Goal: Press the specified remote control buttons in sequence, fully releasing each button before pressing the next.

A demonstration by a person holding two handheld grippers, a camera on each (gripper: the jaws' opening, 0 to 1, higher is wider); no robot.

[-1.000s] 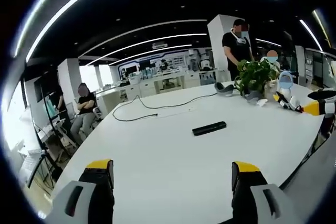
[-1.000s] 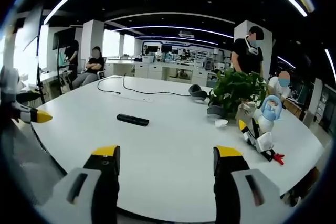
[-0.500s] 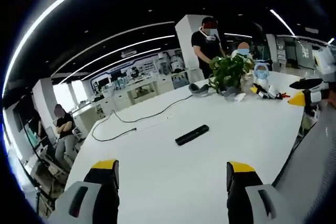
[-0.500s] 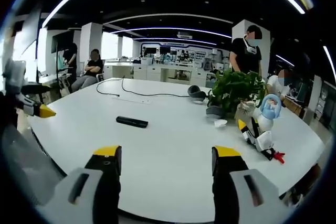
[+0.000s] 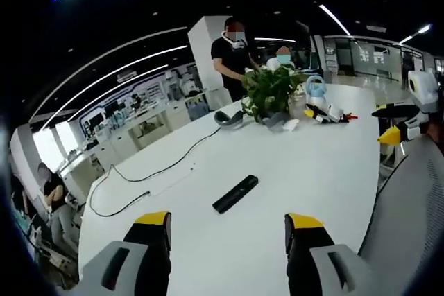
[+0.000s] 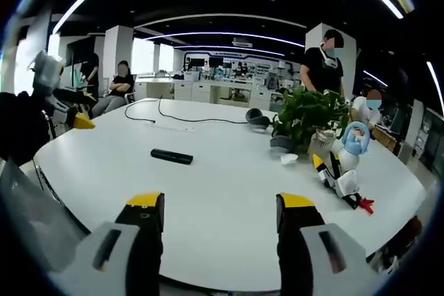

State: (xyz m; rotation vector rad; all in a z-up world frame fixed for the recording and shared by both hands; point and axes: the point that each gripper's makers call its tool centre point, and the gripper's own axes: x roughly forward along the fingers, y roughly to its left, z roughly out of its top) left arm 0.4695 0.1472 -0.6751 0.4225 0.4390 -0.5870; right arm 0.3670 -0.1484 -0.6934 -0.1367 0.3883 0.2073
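Both grippers you are holding, left gripper [image 5: 227, 223] and right gripper [image 6: 219, 206], are hanging with jaws spread apart, empty and well short of the remote control [image 5: 235, 193] lying mid-desk [image 5: 333, 164], so no press is looking begun and the whole button sequence is waiting.

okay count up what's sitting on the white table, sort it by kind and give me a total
Remote control: 1
Potted plant: 1
Black cable: 1
Headset-like dark object: 1
Small robot toy: 1
Total: 5, counting what can be told apart; smaller bits by the plant are too small to sort.
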